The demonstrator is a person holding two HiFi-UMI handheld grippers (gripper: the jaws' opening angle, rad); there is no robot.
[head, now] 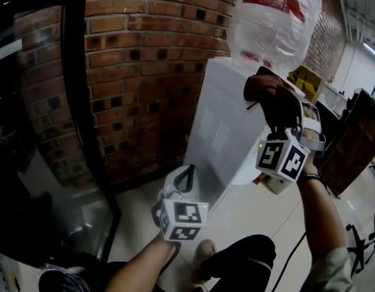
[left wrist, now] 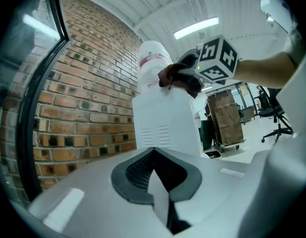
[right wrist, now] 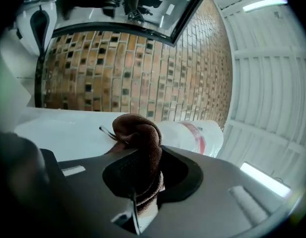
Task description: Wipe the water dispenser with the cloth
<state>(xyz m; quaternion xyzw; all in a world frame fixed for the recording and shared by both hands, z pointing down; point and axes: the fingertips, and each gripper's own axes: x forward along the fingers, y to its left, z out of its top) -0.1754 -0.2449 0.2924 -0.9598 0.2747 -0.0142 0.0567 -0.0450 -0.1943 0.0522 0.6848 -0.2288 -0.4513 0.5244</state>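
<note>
The right hand-held gripper (right wrist: 142,157) is clenched on the brown cloth (right wrist: 136,135). The cloth is pinched between its jaws and bunches into a rounded wad just ahead of the tips. Right beyond that wad is the white top of the water dispenser (head: 220,126), and just past the tips to the right lies the clear bottle (right wrist: 192,133) with its red label. In the head view the wad sits at the dispenser's upper edge, directly under the bottle. Whether it presses on the casing I cannot tell.

The left hand-held gripper (left wrist: 153,152) is held lower down, its jaws closed together with nothing between them. It points level at the dispenser's vented side panel, which stands ahead of it and apart from its tips. The right hand-held gripper and the cloth are above and ahead of it. A brick wall (head: 144,72) runs to its left, behind the dispenser, with a dark glass door (head: 41,132) further left.
</note>
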